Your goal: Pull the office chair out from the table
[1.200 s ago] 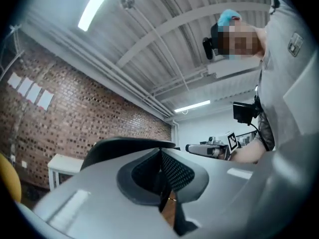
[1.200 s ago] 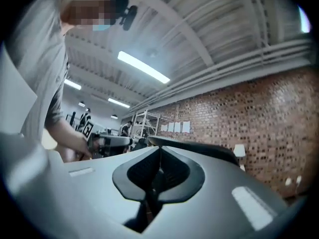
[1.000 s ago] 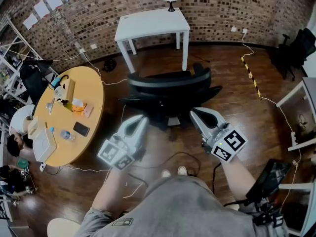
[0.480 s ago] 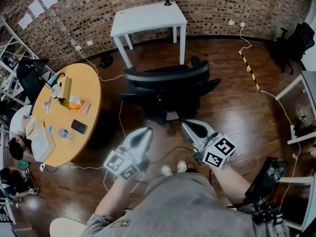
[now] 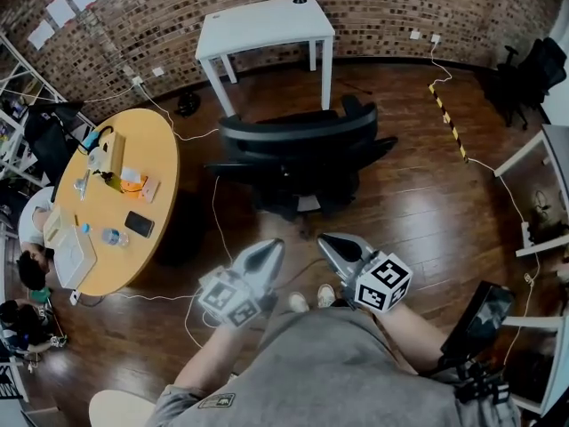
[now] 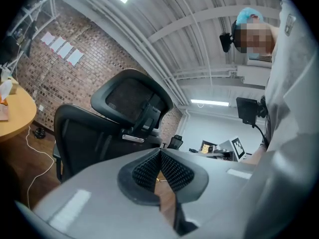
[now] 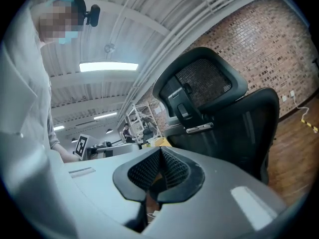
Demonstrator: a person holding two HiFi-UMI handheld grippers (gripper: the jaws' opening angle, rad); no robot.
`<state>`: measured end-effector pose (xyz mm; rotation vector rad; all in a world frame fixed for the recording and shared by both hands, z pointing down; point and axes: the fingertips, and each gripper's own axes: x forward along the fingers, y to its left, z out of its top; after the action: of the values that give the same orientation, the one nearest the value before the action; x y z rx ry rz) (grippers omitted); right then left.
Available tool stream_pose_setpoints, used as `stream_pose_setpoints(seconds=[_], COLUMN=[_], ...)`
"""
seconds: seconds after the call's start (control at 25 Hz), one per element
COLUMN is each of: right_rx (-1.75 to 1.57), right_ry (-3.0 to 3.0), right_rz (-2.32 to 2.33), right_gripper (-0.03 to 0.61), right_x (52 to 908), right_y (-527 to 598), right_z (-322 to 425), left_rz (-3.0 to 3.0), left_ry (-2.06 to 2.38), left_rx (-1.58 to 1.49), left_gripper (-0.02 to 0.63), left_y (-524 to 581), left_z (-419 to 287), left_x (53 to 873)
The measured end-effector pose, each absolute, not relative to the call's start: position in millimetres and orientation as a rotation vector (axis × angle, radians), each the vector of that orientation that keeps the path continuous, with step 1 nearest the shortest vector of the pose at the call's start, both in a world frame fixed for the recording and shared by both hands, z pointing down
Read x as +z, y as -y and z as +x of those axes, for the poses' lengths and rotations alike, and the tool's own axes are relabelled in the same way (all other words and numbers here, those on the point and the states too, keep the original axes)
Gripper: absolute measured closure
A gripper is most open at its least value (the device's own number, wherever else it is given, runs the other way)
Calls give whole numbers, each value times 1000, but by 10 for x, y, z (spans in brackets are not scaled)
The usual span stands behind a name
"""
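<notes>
Left tongs [image 5: 270, 249] and right tongs [image 5: 327, 240] are closed, empty, seemingly clear of the office chair [image 5: 298, 149].

Black office chair [image 5: 298, 149] stands before white table [image 5: 262, 25].

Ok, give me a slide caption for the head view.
Black office chair in front of the white table; left hand-held gripper and right hand-held gripper, both shut, apart from it.
</notes>
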<state>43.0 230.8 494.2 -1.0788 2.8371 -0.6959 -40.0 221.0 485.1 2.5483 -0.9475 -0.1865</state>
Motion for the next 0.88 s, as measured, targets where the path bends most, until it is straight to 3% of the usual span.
stream_pose_setpoints(seconds=[0.88], right_rx=[-677], right_ry=[-2863], right_rz=[-1087], right_gripper=[569], right_x=[4980], right_y=[-2187], right_z=[356], left_rz=[2556], left_ry=[941], left_rx=[-174], left_gripper=[612], left_y=[-2086], left_z=[-419], left_x=[4920])
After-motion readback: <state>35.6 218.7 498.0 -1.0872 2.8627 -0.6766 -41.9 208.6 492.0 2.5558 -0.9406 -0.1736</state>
